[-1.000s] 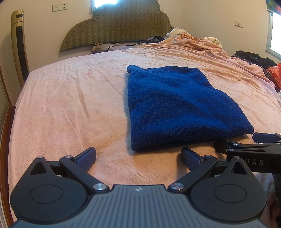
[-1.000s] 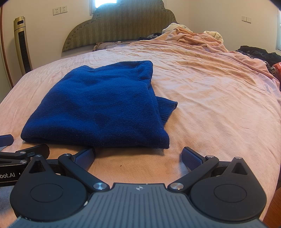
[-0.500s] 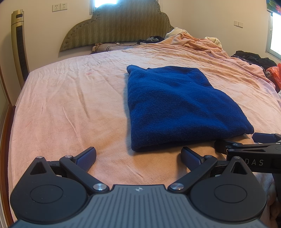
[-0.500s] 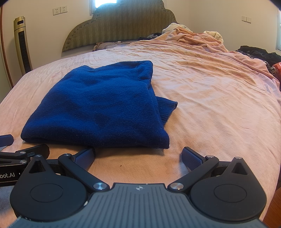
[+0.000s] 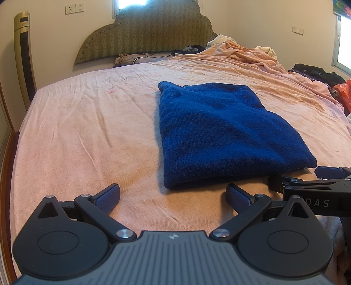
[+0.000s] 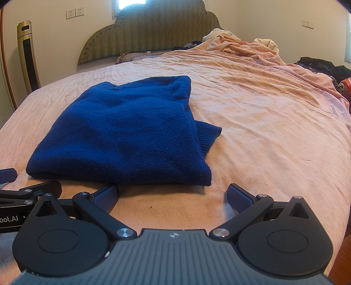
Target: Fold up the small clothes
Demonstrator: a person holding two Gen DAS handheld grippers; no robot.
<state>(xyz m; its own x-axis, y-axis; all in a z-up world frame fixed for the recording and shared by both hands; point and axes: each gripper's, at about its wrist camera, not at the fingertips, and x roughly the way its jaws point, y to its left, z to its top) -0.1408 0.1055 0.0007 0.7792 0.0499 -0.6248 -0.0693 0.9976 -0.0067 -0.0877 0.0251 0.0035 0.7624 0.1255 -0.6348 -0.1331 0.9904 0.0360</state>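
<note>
At the far left of the room a tall gold tower fan [image 5: 23, 59] stands against the wall, and two white wall sockets [image 5: 75, 8] are above it. In front lies a wide bed covered by a pink bed sheet [image 5: 87, 131], with a padded olive headboard [image 5: 142, 30] at its far end. The left gripper [image 5: 173, 194] is low over the near edge of the sheet; its two blue-padded fingers [image 5: 109, 194] stand wide apart and there is nothing between them. Just beyond it, a little to the right, the blue sweater [image 5: 219, 133] lies folded flat into a rough rectangle on the sheet, and no gripper touches it. In the right wrist view the same sweater [image 6: 131, 131] shows a ribbed cuff [image 6: 208, 136] that sticks out from under its right side. The right gripper [image 6: 173, 194] is also close to the sheet, near the front right corner of the sweater; its fingers [image 6: 239, 197] are spread wide and hold nothing, and its left finger is very close to the sweater's front edge, but I cannot tell if they touch. Further right and toward the head of the bed, the sheet is bunched into a crumpled heap [image 6: 241, 48]. At the far right edge there is a pile of dark clothes [image 5: 318, 74] and something orange [image 5: 344, 92] beside it.
</note>
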